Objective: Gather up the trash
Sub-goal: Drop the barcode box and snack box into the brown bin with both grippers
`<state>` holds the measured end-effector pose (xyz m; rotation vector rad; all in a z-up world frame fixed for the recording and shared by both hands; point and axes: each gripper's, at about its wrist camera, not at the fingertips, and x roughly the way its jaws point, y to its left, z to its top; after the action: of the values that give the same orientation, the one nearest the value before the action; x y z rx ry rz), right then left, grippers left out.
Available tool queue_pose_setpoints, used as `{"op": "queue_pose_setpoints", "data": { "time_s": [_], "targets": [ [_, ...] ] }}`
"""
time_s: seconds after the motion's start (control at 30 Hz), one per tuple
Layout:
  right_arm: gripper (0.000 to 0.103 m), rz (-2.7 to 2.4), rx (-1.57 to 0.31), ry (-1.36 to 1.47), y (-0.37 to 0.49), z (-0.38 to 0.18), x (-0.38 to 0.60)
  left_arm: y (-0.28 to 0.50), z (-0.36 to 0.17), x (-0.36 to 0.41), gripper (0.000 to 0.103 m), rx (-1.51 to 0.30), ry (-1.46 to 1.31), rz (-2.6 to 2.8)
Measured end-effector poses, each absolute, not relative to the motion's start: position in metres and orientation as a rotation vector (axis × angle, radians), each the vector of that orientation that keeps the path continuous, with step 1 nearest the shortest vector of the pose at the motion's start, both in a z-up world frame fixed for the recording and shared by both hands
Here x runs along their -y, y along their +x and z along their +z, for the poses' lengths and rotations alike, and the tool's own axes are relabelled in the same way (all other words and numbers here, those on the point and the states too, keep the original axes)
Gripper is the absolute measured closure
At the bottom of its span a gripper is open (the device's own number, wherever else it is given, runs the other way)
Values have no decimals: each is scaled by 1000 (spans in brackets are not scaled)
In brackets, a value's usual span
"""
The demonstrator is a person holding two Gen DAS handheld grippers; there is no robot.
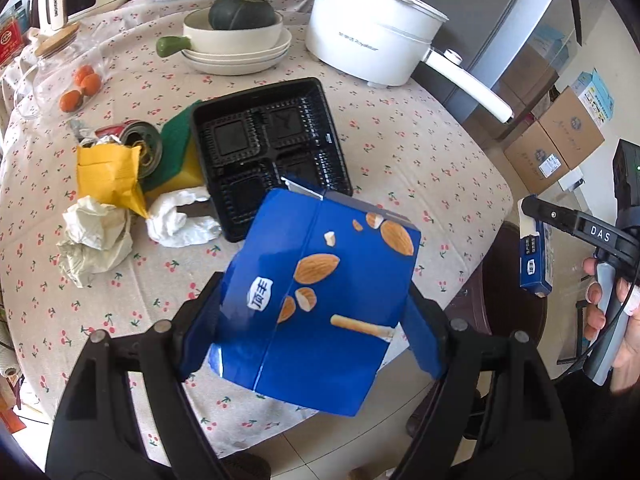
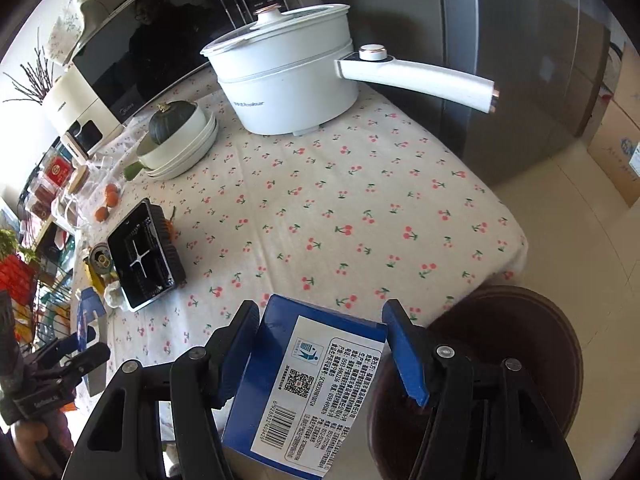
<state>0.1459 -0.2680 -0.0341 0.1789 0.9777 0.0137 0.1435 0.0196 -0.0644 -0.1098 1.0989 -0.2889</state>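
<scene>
My left gripper [image 1: 316,320] is shut on a large blue snack box [image 1: 320,300] with almond pictures, held above the table's front edge. My right gripper [image 2: 324,352] is shut on a smaller blue box [image 2: 308,384] with a white barcode label, held off the table's edge. That box and the right gripper show at the right of the left wrist view [image 1: 536,256]. On the table lie a black plastic tray [image 1: 268,152], crumpled white paper [image 1: 96,240], a white tissue [image 1: 180,216], a yellow bag [image 1: 108,176] and a crushed can [image 1: 140,140].
A white electric pot [image 1: 372,28] with a long handle, stacked bowls with a green squash [image 1: 240,32], oranges [image 1: 80,88] and a green-yellow sponge [image 1: 180,152] stand on the cherry-print tablecloth [image 2: 340,208]. A brown stool [image 2: 520,360] sits below the right gripper. Cardboard boxes [image 1: 560,140] stand on the floor.
</scene>
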Motion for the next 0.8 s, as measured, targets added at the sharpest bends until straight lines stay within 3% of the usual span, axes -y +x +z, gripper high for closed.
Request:
{"op": "queue_pose_setpoints", "data": {
  "time_s": [0.8],
  "targets": [
    [38, -198, -1016, 292, 49, -64, 431, 112, -83, 208, 21, -1116, 145, -724]
  ]
}}
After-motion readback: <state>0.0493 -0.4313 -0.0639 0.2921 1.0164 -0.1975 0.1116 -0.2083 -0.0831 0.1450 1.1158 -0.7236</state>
